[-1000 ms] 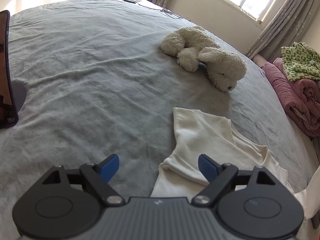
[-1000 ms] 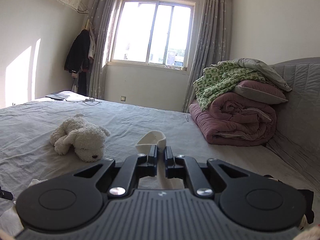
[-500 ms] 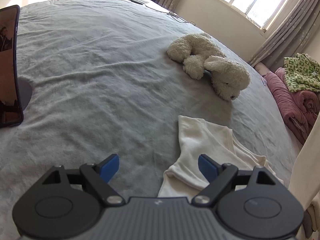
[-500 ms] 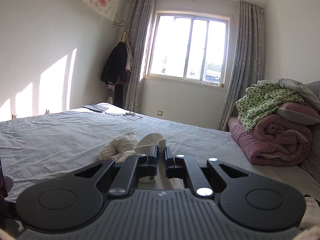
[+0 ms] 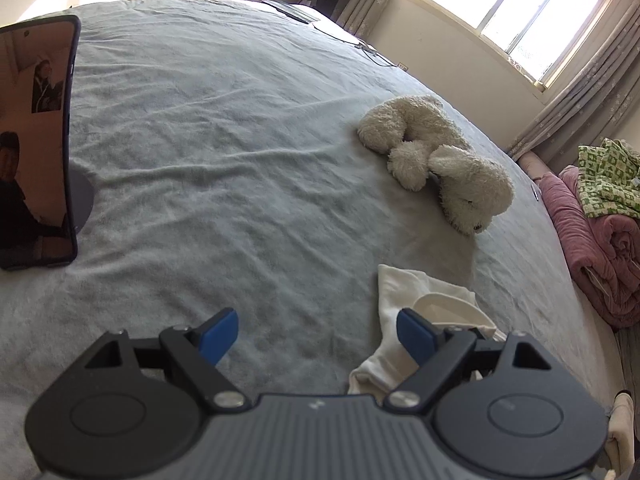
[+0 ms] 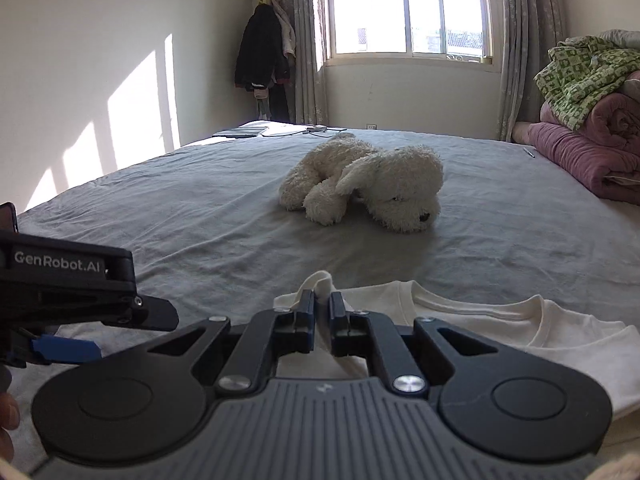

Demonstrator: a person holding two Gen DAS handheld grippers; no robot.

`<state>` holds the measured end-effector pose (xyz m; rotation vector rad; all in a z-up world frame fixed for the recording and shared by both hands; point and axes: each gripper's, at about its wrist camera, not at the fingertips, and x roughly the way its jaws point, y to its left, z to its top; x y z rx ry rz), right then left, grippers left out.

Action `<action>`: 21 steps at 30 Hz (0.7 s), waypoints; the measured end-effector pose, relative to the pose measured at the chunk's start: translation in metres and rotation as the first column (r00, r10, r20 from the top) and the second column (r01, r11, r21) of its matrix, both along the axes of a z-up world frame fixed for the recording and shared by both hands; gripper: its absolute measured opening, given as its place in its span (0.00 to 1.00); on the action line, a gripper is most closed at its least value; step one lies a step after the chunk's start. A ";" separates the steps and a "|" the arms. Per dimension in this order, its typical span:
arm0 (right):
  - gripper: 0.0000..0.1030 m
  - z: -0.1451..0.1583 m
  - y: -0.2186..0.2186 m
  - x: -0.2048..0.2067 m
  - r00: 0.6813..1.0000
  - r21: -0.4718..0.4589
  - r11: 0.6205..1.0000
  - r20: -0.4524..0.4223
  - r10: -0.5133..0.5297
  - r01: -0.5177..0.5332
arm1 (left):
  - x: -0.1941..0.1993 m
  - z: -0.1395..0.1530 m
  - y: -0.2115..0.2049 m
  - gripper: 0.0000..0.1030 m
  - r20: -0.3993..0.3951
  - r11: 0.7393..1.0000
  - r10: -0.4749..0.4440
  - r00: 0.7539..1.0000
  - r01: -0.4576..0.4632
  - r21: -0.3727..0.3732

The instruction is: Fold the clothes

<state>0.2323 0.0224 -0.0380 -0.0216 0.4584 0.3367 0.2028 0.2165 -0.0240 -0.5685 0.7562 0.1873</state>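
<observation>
We hold our right gripper (image 6: 322,312) low over the bed (image 6: 200,216), its jaws pinched together on a fold of the cream T-shirt (image 6: 500,328); a loop of the fabric sticks up just past the fingertips. The rest of the shirt lies flat on the grey sheet directly ahead of and to the right of this gripper, neckline up, and part of it runs underneath the gripper's body.

Our left gripper (image 5: 316,330) hangs above the sheet with its blue pads (image 5: 218,334) spread wide apart and nothing between them. From it, the shirt (image 5: 404,292) lies just ahead and to the right, its crumpled edge passing behind the right-hand pad; whether it touches that pad we cannot tell. In the right wrist view the left gripper (image 6: 68,348) shows at our near left, beside the shirt's edge.

Farther ahead of both grippers a white plush dog (image 6: 372,184) lies on its side on the sheet, well apart from the shirt. Far to the right of the grippers a rolled pink quilt (image 6: 584,152) sits with a green patterned blanket (image 6: 580,76) on top. To the left of the left gripper a phone (image 5: 36,140) stands upright on the bed. Beyond the bed's far edge, a window (image 6: 404,8) lets in bright light, and dark clothes (image 6: 260,56) hang in the corner beside its curtain.
</observation>
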 end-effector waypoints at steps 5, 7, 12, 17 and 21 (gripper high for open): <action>0.22 -0.022 0.001 -0.008 0.994 0.039 0.998 -0.096 0.056 -0.052 | 0.001 -0.002 -0.001 0.84 0.001 1.000 -0.011 1.000 0.011 0.000; 0.39 -0.017 -0.008 -0.015 0.992 0.086 0.994 -0.101 0.079 -0.070 | 0.002 -0.003 0.000 0.80 0.000 1.000 -0.016 1.000 0.016 -0.005; 0.42 -0.005 -0.035 -0.037 0.988 0.126 0.985 -0.083 0.132 -0.121 | 0.007 -0.010 -0.004 0.68 0.006 0.997 -0.061 0.998 0.061 -0.053; 0.42 -0.002 -0.091 -0.066 0.996 -0.003 0.996 -0.032 0.084 -0.084 | 0.010 -0.003 -0.022 0.47 0.124 0.985 -0.158 0.980 0.165 -0.050; 0.42 -0.007 -0.142 -0.073 0.999 -0.045 0.998 -0.029 -0.033 0.032 | 0.018 0.000 -0.056 0.46 0.236 0.958 -0.286 0.929 0.281 0.054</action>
